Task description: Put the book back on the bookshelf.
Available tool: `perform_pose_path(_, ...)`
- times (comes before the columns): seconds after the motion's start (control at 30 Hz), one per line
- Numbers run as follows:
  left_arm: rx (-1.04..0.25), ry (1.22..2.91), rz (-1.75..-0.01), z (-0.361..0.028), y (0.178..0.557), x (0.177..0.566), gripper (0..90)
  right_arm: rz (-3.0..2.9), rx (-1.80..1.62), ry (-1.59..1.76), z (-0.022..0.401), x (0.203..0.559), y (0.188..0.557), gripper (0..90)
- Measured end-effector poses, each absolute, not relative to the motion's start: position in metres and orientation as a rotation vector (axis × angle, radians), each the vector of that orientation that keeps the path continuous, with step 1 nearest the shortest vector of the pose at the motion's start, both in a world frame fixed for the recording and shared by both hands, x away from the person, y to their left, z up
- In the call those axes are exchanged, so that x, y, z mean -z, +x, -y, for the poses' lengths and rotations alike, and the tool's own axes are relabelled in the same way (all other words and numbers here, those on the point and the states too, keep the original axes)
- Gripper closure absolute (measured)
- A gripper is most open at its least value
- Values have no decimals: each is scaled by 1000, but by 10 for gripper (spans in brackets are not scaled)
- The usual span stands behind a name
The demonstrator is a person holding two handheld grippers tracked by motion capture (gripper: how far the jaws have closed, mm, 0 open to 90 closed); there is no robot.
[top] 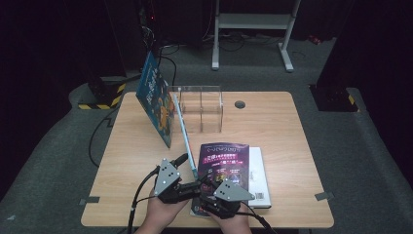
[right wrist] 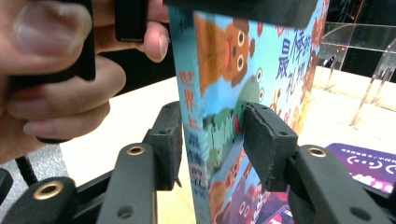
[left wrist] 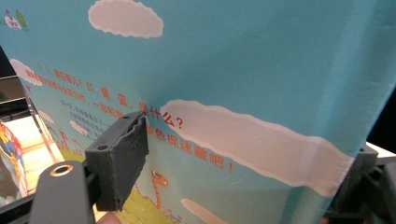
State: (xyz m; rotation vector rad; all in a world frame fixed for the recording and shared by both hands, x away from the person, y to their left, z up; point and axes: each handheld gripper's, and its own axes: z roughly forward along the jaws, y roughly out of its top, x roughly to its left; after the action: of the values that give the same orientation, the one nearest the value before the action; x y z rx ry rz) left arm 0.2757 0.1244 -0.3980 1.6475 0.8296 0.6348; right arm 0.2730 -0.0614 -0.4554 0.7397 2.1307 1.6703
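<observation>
Pale wooden table [top: 272,126], dark room

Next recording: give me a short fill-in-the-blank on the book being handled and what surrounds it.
1. The blue picture book stands on ____ on the wooden table.
2. Behind it sits a clear ____ organizer.
3. The purple book lies ____ on a white book.
4. The right gripper has its jaws either side of the blue book's ____.

Missing words: edge; acrylic; flat; spine
</observation>
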Motion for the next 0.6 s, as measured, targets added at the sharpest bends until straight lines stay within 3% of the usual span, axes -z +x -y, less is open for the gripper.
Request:
perform_pose_path(0.2, -659, 1651, -846, -121, 276, 398, 158, -2136, -1672, 742, 61, 457, 273, 597)
perform_pose_path(0.6, -707, 1657, -855, -128, 277, 399, 227, -2165, -1644, 739, 61, 454, 272, 551)
